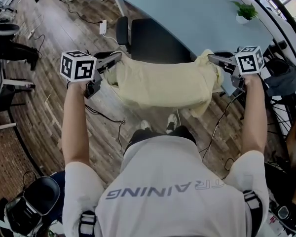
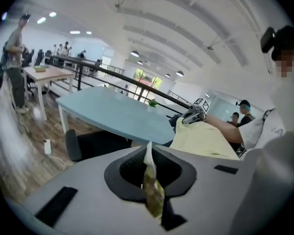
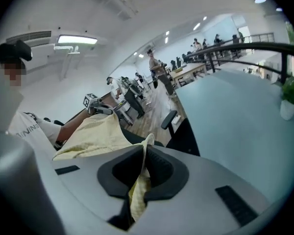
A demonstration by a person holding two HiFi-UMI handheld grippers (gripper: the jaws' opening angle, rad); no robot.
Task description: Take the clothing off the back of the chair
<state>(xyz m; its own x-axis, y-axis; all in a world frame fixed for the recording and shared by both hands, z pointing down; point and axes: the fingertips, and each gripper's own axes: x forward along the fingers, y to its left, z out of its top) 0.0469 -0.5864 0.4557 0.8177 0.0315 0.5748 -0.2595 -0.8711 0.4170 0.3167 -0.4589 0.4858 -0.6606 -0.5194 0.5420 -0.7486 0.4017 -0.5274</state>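
Note:
A pale yellow garment (image 1: 163, 85) is stretched between my two grippers over the back of a black office chair (image 1: 150, 41). My left gripper (image 1: 114, 63) is shut on the garment's left edge; a fold of yellow cloth (image 2: 152, 185) stands pinched between its jaws. My right gripper (image 1: 214, 60) is shut on the right edge, with cloth (image 3: 139, 187) squeezed between its jaws. The chair's back is hidden under the garment. In each gripper view the other gripper (image 2: 193, 115) (image 3: 95, 106) shows at the far end of the cloth.
A large light-blue table (image 1: 197, 14) stands just beyond the chair, with a small potted plant (image 1: 245, 13) on it. A power strip (image 1: 103, 27) and cables lie on the wooden floor. Another black chair (image 1: 15, 48) stands at left. Bags sit at right (image 1: 281, 80).

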